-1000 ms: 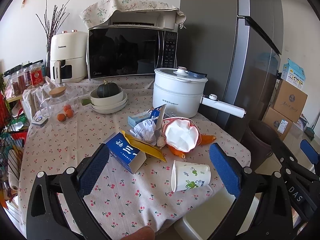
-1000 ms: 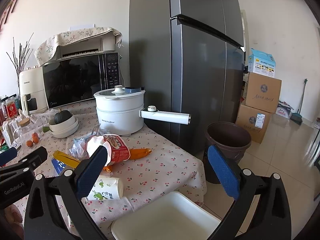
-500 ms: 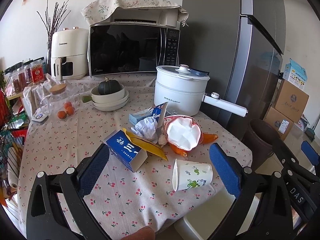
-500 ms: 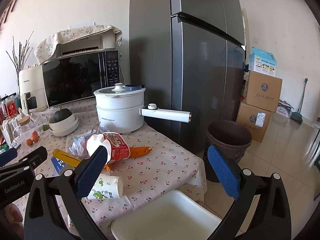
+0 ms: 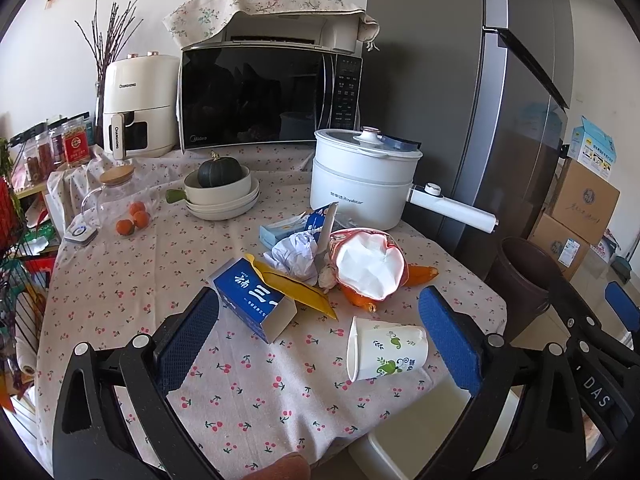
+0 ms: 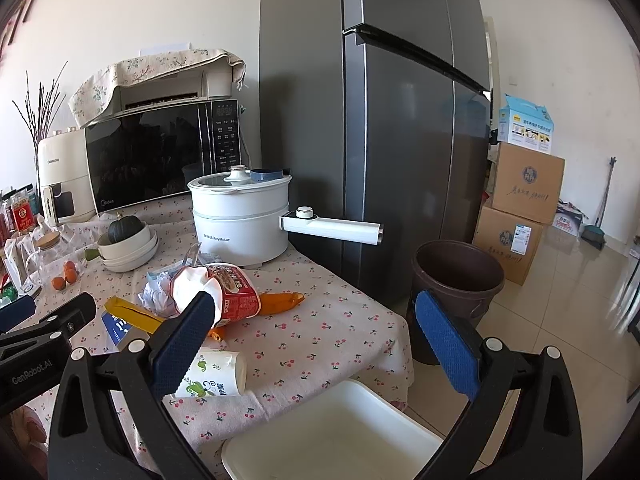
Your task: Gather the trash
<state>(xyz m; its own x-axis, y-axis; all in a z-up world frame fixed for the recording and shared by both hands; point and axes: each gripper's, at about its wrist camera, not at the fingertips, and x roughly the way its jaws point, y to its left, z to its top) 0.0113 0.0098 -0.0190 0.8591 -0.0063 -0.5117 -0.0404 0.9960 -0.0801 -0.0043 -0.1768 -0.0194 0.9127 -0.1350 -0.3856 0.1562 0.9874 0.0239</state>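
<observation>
Cherry-print cloth covers the table (image 5: 120, 280), where the trash lies in a loose heap near the front edge: a blue carton (image 5: 254, 300) on its side, a yellow wrapper (image 5: 298, 292) touching it, crumpled paper (image 5: 296, 254), a noodle cup (image 5: 370, 264) tipped over an orange wrapper (image 5: 424, 273), and a paper cup (image 5: 386, 349) lying nearest the edge. The left gripper (image 5: 318, 332) hovers over them, jaws wide apart and empty. The right gripper (image 6: 314, 334) is likewise spread and empty, above a white bin (image 6: 332, 436) below the table edge. A brown bucket (image 6: 456, 280) stands on the floor beside the fridge (image 6: 400, 140).
</observation>
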